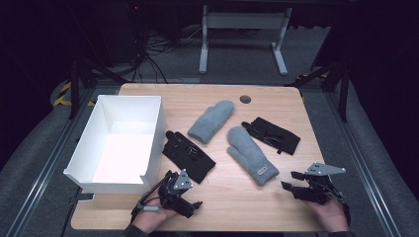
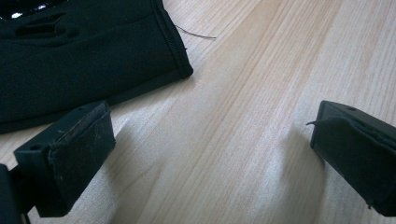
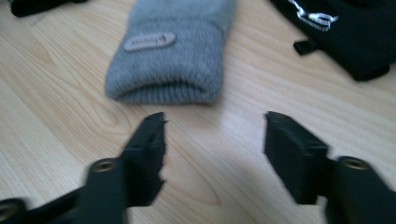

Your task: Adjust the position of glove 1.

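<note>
My L gripper (image 2: 212, 154) sits w/ jaws wide apart, nothing between them, black glove (image 2: 84, 56) just ahead-left of its tips. R gripper (image 3: 215, 140) is about half open, also empty, w/ grey mitten (image 3: 173, 56) cuff just ahead.

The left gripper (image 2: 210, 154) pointed down at a light wooden table (image 2: 261, 93), its two black jaws standing wide apart with only bare wood between them. A black glove (image 2: 84, 56) lay flat at the upper left, its hemmed cuff edge just beyond the left jaw and apart from it. A thin loose thread (image 2: 196, 33) trailed from the cuff onto the wood.
</note>
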Demonstrator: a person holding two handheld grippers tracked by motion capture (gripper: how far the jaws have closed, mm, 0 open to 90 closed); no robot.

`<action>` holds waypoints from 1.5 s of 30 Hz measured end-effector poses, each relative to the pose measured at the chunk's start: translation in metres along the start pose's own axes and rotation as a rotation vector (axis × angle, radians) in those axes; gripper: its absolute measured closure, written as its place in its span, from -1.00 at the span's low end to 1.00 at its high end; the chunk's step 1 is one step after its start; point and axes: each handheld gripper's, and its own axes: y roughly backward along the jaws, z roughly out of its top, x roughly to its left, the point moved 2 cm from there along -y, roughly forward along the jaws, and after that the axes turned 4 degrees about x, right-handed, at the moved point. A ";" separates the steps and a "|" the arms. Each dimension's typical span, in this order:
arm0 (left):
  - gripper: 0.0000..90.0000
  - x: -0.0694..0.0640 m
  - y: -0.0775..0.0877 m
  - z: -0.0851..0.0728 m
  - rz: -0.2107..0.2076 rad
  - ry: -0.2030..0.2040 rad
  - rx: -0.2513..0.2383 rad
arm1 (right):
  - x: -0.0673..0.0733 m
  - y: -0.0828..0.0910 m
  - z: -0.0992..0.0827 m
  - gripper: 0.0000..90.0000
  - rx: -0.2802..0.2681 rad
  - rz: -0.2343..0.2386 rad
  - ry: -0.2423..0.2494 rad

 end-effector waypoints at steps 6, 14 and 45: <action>-1.00 0.000 0.000 0.000 0.001 -0.001 0.000 | 0.004 -0.003 0.020 0.99 0.005 0.018 0.066; -1.00 0.000 0.000 0.000 0.000 0.000 -0.002 | -0.008 -0.015 0.035 1.00 0.002 0.034 0.077; -1.00 0.000 0.000 0.000 -0.001 0.000 0.000 | 0.029 -0.050 0.050 1.00 0.094 0.173 0.203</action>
